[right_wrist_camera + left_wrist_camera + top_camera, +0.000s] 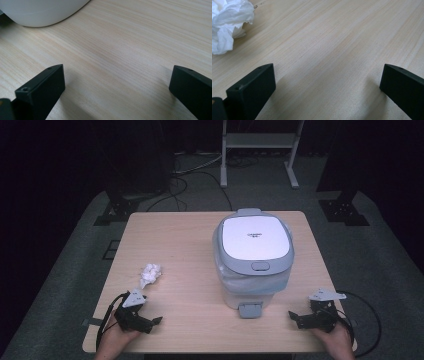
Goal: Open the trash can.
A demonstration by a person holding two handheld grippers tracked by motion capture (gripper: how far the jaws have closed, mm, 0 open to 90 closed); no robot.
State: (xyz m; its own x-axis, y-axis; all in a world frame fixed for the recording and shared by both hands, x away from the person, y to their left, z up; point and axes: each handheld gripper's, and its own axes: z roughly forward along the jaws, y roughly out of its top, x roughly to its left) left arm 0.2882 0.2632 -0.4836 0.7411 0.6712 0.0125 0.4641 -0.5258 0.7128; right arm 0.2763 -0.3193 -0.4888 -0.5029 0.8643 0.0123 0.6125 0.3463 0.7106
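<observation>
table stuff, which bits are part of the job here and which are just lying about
Part of the job:
- crumpled white paper, nearest the left gripper
- white pedal bin, lid shut
- right gripper, jaws open like the left

Just about:
- metal stand on the floor behind
- cables on the floor

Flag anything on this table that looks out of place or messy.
A crumpled white tissue lies loose on the table, left of the closed pedal bin and just beyond the open left gripper. Nothing looks spilled or damaged.
</observation>
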